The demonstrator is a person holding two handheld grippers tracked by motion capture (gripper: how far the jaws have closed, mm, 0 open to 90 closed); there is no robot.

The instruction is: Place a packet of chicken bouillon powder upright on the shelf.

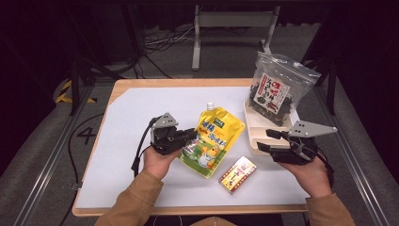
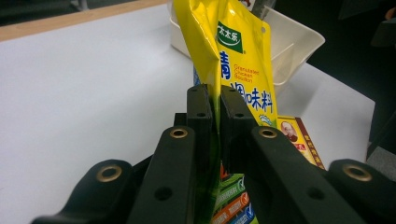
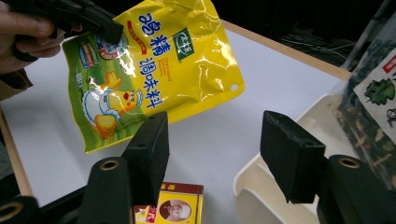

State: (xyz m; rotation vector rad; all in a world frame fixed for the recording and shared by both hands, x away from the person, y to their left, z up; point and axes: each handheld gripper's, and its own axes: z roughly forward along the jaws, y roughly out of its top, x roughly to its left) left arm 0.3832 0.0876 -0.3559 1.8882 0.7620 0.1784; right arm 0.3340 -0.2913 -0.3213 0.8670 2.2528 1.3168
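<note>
The left gripper (image 1: 188, 136) is clamping the yellow chicken-bouillon pouch (image 1: 214, 139) by its side edge, jaws closed on the film, so that the pouch is hanging clear of the white table (image 1: 136, 122) rather than lying flat. The pouch is sitting at roughly 3 o'clock from that gripper, near the table's centre, with its white cap at 12 o'clock.

At about 5 o'clock from the pouch, a small red-and-yellow box (image 1: 237, 174) is lying flat on the table, untouched.

The right gripper (image 1: 268, 141) is standing about half open with nothing between its pads, waiting just beside the cream tray (image 1: 251, 129). A clear bag of dried seaweed (image 1: 275, 89) is leaning in that tray at 1 o'clock from the gripper, probably propped by the tray wall.

The left gripper view is showing the pinch directly: both pads are pressing the pouch film. The right gripper view is showing the pouch's full printed face (image 3: 154, 70) and the box (image 3: 170, 205) below the empty jaws.
</note>
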